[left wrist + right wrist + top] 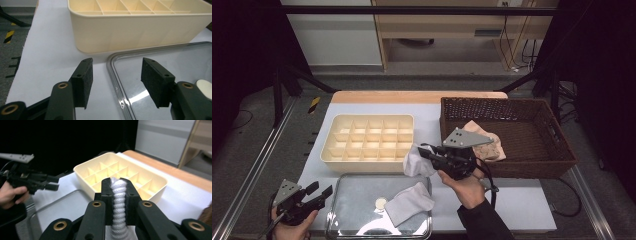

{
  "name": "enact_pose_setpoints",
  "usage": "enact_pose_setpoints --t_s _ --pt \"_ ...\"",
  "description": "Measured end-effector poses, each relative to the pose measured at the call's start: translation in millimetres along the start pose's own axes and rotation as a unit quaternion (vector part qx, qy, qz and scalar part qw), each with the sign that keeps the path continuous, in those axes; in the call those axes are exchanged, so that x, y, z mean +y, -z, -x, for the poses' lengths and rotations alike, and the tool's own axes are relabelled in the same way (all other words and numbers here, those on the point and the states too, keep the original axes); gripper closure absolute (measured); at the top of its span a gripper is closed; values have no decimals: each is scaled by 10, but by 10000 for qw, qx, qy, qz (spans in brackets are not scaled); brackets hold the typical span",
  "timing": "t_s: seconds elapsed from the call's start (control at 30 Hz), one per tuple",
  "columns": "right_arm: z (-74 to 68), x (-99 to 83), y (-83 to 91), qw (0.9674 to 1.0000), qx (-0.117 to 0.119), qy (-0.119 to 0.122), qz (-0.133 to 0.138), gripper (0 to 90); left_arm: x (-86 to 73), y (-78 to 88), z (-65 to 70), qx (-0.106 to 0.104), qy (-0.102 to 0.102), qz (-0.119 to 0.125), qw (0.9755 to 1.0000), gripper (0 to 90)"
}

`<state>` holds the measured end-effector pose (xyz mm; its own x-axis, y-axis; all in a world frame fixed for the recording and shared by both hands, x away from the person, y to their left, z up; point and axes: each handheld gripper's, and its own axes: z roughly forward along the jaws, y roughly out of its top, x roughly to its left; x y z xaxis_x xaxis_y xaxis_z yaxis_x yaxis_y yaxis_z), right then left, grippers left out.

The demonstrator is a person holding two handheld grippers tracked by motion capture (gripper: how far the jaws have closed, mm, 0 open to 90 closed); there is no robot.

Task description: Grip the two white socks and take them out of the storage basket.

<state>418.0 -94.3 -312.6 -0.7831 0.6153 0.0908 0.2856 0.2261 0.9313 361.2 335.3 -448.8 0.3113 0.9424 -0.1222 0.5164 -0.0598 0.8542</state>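
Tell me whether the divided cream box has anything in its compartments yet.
Empty, as far as shows. The cream box has bare compartments in the high view; the right tongs hold a white sock beside it, not inside.

High view: fixed overhead, facing forward and down across the table (532, 210). Left gripper view: low, close to the surface, facing the cream divided box (140, 35) and steel tray (117, 82). Right gripper view: raised, angled toward the same box; all views share it.

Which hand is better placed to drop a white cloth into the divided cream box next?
Right. The right gripper is already shut on a white cloth beside the divided box. The left gripper stands open with nothing between its jaws at the metal tray's near-left corner.
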Motion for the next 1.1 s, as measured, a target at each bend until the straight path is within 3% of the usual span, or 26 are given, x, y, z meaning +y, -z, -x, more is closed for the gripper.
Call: enact_pose_setpoints --t_s 0.23,0.57,0.83,1.1 --pt "-51 -262 -5 9997 124 -157 -155 822 157 92 65 -44 -103 244 9996 432" --pt "39 -690 159 9981 67 -468 -402 822 363 218 285 -214 -347 355 9985 440" --pt "214 -1112 270 9929 -178 -931 -712 821 420 191 503 -360 -519 318 9975 453" --pt "418 -1496 271 9843 -776 -1107 -1136 818 419 62 743 -375 -778 257 9959 504"
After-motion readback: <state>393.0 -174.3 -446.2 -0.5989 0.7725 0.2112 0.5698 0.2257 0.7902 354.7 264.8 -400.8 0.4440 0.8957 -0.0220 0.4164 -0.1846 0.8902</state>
